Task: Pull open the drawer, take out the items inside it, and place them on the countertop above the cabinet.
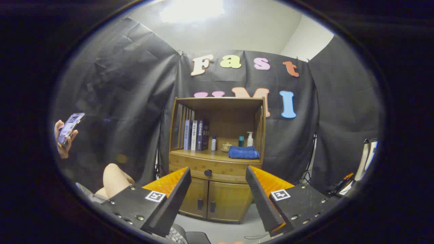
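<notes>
Gripper view: the gripper (218,184) is held level and aimed straight at the wooden cabinet (217,159), well short of it. Its two fingers are spread wide with nothing between them, so the gripper is released. The drawer (213,168) is framed in the gap between the fingertips, its front flush with the cabinet and its dark round knob (208,173) seen nearer the left finger. What lies inside the drawer cannot be seen. Below the drawer, two cabinet doors (217,200) are closed, each with a small dark handle near the middle seam.

The countertop (206,155) above the drawer is already partly occupied. A row of books (196,135) is stood upright at its back left corner, against the slatted side. A small white bottle (213,143) is set just beside the books, then a small lidded pot (226,147) towards the middle. A teal container (241,141) and a white pump bottle (250,139) are placed at the back right. A folded blue towel (243,152) is laid along the front right edge, in front of those two. The front left part of the countertop is left bare.

Off to the left of the cabinet, a person's hand (62,139) is raised with a phone (69,127) held in it, and a bent knee (113,179) is seen beyond the left finger. Grey floor (237,227) lies between the fingers and the cabinet.
</notes>
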